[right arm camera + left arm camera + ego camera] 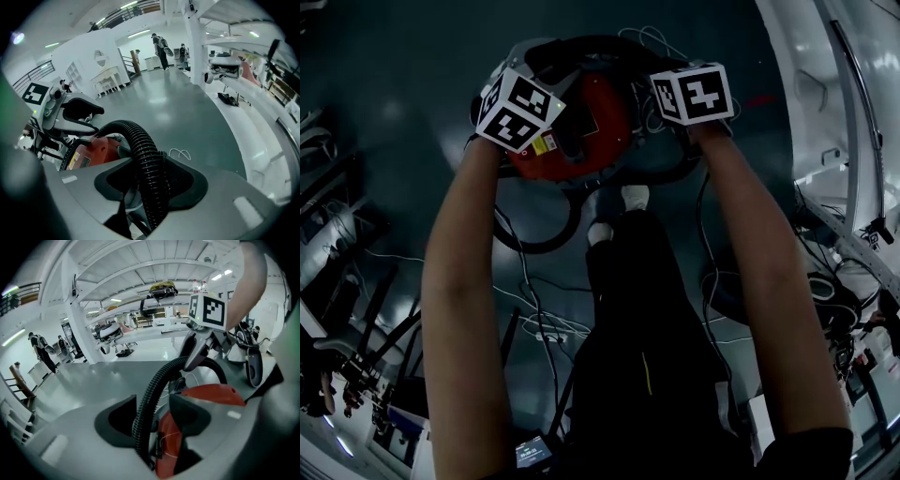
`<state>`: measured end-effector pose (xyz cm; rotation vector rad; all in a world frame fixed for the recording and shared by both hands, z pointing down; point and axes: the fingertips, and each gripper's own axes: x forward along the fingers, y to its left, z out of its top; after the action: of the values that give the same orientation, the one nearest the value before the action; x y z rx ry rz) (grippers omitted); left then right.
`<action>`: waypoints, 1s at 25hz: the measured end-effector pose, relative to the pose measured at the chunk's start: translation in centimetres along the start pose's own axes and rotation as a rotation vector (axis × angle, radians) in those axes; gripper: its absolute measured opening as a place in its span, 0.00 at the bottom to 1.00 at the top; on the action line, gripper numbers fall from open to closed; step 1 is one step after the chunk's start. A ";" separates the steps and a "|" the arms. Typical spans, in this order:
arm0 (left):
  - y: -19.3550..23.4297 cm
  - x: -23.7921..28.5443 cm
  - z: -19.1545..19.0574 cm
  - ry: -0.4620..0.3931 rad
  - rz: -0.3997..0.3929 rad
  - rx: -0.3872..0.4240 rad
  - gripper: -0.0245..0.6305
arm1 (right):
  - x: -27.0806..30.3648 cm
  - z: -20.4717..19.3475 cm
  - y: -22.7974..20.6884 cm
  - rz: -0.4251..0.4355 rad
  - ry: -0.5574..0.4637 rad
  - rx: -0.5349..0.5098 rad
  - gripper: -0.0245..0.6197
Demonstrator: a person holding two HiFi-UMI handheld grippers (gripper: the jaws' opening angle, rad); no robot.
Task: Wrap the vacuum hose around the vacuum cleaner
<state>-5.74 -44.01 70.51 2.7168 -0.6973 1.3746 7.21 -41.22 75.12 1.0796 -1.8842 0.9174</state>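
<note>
Two tools above a red vacuum cleaner [600,122] on the floor [394,112], left tool [152,416] spread loosely around the black ribbed hose [161,376], red body just beyond its jaws, right tool [150,180] pinching the same hose, which arches away toward the cleaner at its left

We see the red vacuum cleaner [581,141] standing upright on open floor [412,84]. Its black ribbed hose [539,249] arches over the top and loops on the floor beside it.
</note>
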 end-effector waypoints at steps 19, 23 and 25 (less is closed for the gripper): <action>-2.8 1.7 0.9 0.017 -0.055 0.015 0.37 | 0.6 -6.6 1.4 0.006 -0.125 0.715 0.35; -3.5 2.4 1.3 0.017 -0.081 0.029 0.36 | 1.2 -7.2 2.5 0.018 -0.129 0.694 0.36; -3.9 2.9 1.6 0.017 -0.098 0.043 0.35 | 1.3 -7.2 2.3 0.014 -0.132 0.647 0.36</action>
<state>-1.52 -41.92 72.46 2.7280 -0.5321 1.4044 6.61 -34.65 78.98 1.5279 -1.7331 1.5567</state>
